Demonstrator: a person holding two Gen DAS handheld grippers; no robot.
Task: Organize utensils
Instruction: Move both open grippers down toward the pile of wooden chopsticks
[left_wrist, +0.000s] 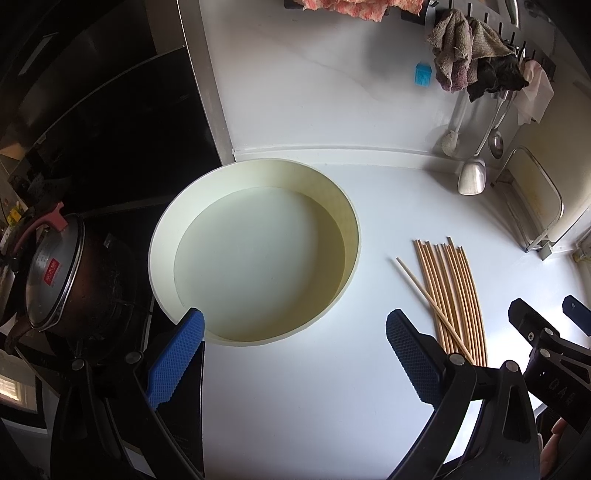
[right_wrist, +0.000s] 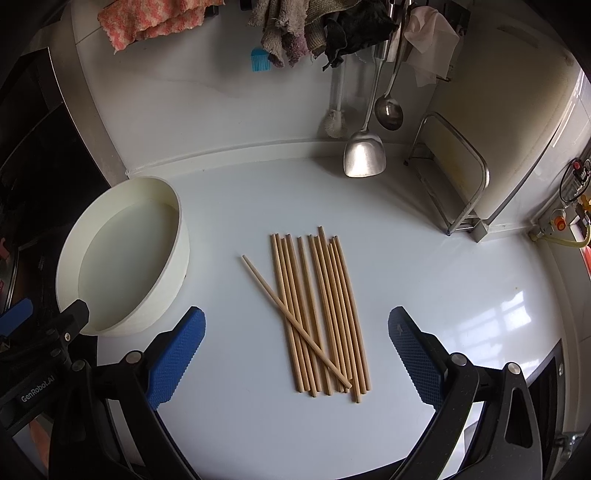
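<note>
Your glossy white countertop (right_wrist: 424, 258) carries thin wooden chopsticks (right_wrist: 321, 314) beside a round cream basin (right_wrist: 177, 236); your left gripper (left_wrist: 295, 354) and right gripper (right_wrist: 297, 354) are both spread wide, holding nothing.

Pale matt wood is seen in the chopsticks (right_wrist: 317, 314), laid on a glossy white bench (right_wrist: 443, 295). The round tub (right_wrist: 173, 258) looks like smooth cream plastic. Polished metal is shown by the hanging spatula (right_wrist: 364, 155).
</note>
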